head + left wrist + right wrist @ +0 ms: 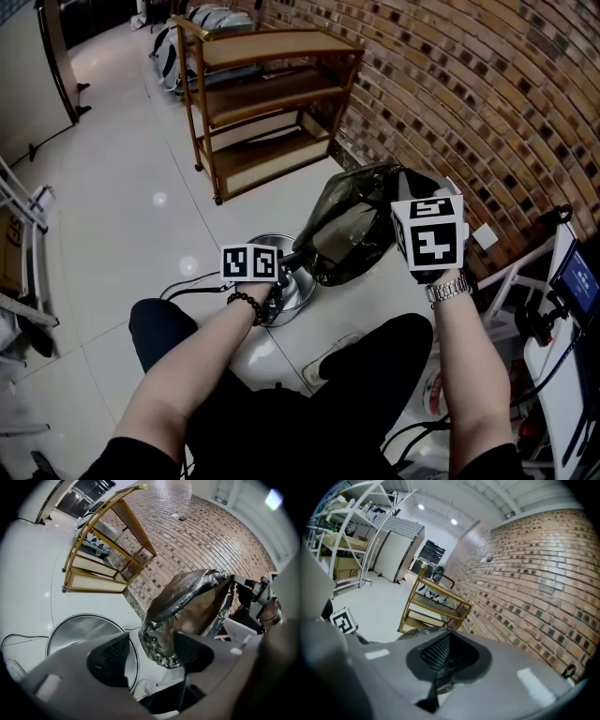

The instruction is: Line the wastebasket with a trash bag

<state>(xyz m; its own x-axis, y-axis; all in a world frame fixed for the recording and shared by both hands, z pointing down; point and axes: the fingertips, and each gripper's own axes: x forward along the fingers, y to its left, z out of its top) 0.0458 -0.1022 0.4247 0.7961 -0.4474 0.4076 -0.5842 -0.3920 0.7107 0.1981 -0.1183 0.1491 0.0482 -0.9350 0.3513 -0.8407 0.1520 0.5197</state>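
The trash bag (pixel 352 230) was thin dark plastic film, glossy and crinkled. The wastebasket (pixel 79 634) was smooth metal with a soft sheen. The floor (pixel 122 187) was glossy pale tile; wall (pixel 450 84), rough matt brick; shelf unit (pixel 267 89), varnished wood.

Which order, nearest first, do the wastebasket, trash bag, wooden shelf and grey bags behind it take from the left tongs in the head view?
1. The wastebasket, directly under the left tongs; the trash bag, just right of them, is too close to call.
2. The wooden shelf, farther along the brick wall.
3. The grey bags, beyond the shelf at the top.
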